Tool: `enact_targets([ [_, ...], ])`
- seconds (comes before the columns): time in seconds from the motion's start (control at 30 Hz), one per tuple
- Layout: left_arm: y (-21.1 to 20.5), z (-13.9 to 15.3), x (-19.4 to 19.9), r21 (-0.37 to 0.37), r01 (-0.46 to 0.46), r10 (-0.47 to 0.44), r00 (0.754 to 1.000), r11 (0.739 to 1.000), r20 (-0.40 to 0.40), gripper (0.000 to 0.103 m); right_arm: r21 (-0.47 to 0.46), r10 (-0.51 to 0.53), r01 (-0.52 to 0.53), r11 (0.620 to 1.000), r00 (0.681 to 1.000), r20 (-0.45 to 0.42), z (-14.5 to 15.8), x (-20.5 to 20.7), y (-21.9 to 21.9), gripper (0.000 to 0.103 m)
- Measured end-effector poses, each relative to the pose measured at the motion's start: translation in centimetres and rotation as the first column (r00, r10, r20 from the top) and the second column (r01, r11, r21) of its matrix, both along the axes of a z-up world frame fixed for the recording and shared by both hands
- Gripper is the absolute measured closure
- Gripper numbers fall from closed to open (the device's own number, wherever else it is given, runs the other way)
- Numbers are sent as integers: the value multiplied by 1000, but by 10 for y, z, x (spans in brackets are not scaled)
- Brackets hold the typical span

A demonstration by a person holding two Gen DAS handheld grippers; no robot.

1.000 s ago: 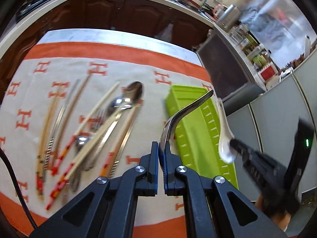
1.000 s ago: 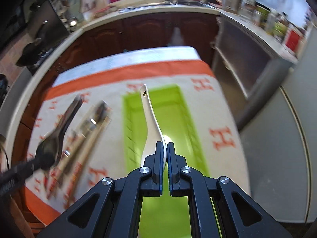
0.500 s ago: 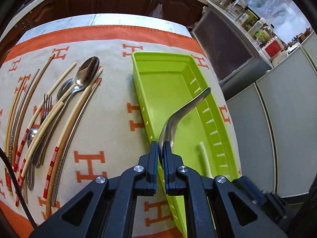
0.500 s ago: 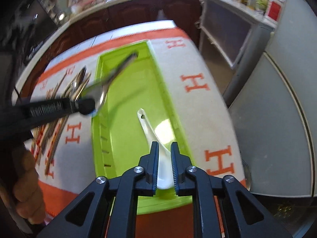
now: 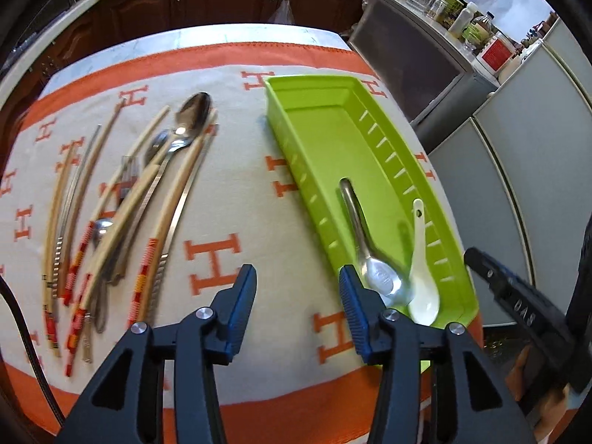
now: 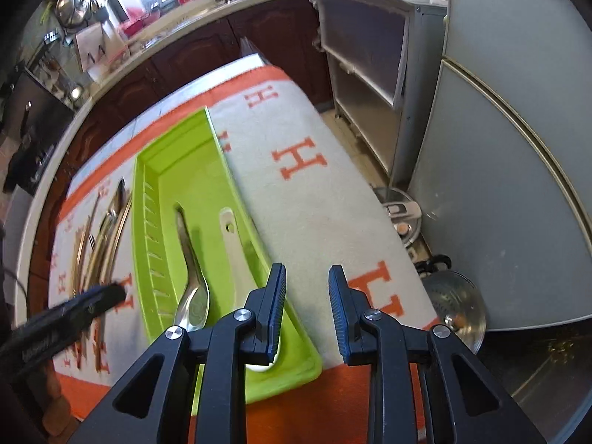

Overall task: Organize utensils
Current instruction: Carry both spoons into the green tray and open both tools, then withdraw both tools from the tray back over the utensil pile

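The cloth [image 5: 229,199] over the worktop carries only a repeated orange letter H; a red label on a bottle [image 5: 494,51] at two o'clock in the left wrist view is too small to read. At nine o'clock in that view lies a row of loose utensils [image 5: 122,203]: chopsticks with red-banded ends, a fork and metal spoons, overlapping so their count is unclear. The left tongs [image 5: 298,296] have just been opening and stand apart with nothing between them, over bare cloth. Right of them the green tray [image 5: 322,125] holds a metal spoon [image 5: 370,259] and a white ceramic spoon [image 5: 421,288] side by side at its near end, bowls touching; stamped marks in the metal bowl are illegible. The right tongs [image 6: 307,310], also just opening, are empty, beside the tray's right rim, and their left finger hides the white spoon's bowl. Only the right wrist view shows a metal colander [image 6: 458,303] on the floor at four o'clock, partly cut off.
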State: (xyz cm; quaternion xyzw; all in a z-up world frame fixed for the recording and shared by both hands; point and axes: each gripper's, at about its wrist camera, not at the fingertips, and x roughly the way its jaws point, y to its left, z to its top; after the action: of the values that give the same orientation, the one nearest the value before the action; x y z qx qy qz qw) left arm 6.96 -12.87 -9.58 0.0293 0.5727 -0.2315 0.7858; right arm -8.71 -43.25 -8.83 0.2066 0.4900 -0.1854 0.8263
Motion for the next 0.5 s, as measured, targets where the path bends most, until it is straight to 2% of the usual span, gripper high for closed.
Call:
enact_targets([
  [0.13, 29, 9, -4, 12, -34, 33, 999, 999, 31, 55, 97, 38, -36, 995, 999, -20, -13, 11, 7, 79],
  [0.23, 48, 11, -4, 20, -68, 67, 997, 997, 47, 54, 60, 26, -23, 998, 999, -40, -14, 10, 17, 79],
  [0.43, 80, 9, -4, 14, -123, 122, 991, 992, 48, 53, 118, 64, -58, 991, 997, -44, -16, 11, 38, 77],
  [0.5, 89, 9, -6, 20, -143, 142, 988, 990, 59, 50, 98, 81, -75, 992, 995, -54, -16, 11, 49, 77],
])
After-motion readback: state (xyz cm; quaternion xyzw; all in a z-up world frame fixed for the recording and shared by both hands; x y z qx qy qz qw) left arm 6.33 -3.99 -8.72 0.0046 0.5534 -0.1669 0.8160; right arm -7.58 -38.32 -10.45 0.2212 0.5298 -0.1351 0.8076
